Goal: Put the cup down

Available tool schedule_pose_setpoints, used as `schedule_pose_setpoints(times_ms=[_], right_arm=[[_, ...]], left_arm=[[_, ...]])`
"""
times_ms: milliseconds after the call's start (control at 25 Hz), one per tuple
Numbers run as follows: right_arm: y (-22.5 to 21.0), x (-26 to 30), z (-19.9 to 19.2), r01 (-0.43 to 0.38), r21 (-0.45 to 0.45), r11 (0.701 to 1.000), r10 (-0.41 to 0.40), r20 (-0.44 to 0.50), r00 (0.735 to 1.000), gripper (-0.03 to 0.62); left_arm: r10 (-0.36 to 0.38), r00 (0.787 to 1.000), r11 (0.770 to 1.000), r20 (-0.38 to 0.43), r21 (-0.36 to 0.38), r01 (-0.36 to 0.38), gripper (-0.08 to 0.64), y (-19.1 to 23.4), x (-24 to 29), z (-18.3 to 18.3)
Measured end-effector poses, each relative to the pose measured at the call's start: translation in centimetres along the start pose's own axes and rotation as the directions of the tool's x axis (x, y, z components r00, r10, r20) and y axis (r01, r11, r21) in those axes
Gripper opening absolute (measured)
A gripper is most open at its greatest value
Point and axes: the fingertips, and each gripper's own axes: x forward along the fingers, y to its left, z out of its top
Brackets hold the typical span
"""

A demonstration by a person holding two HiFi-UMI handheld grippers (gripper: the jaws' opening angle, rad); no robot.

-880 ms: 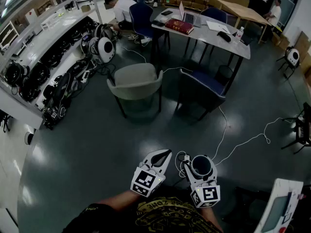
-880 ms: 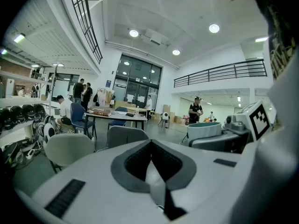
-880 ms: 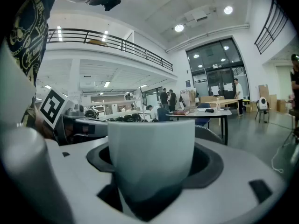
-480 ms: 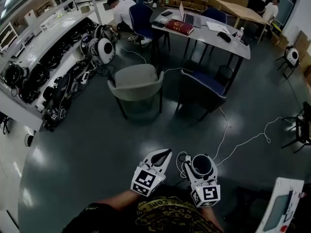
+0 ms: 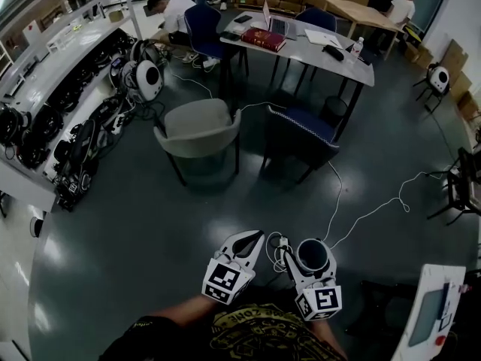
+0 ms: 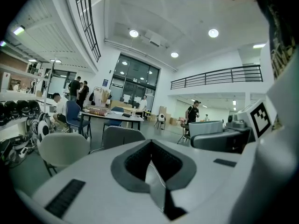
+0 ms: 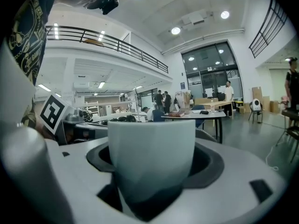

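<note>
Wide grey floor (image 5: pixel 150 224) all around, and that is all that lies under both hands right now, nothing to set anything on down there. The long tabletop (image 5: pixel 304 50) with the book and laptop sits well ahead and a touch to the right, beyond the grey chair (image 5: pixel 199 126) and the blue chair (image 5: pixel 301 130), so my read is that the put-down turns on closing that forward gap. Left claw (image 5: pixel 252 239) is pinched together with nothing in it, just beside its partner. Right claw (image 5: pixel 310 258) stands spread wide, both sides pressed on the white cup (image 7: pixel 152 157), which fills the space between them. Cup is upright, mouth up, long axis vertical, carried low in front of the body, well apart from any surface, with the right hand the only one placed to deliver it
</note>
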Motion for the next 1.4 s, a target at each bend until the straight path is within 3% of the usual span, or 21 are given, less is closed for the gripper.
schedule_pose_setpoints(times_ms=[360, 880, 1400], right_arm=[[-2.4, -1.7, 1.3, 0.085, -0.011, 0.996, -0.085, -0.014, 0.996, 0.382], [-7.3, -3.8, 2.4, 0.157, 0.039, 0.987, -0.158, 0.025, 0.987, 0.382], [-16.0, -12.5, 1.1, 0.34, 0.132, 0.931, -0.349, 0.053, 0.936, 0.382]], left_arm=[[-0.078, 0.997, 0.997, 0.024, -0.021, 0.079, 0.011, -2.4, 2.3, 0.9], [-0.16, 0.987, 0.987, -0.007, 0.022, 0.16, 0.011, -6.6, 6.3, 2.3], [-0.332, 0.939, 0.94, -0.084, 0.057, 0.337, 0.011, -17.2, 11.9, 1.3]])
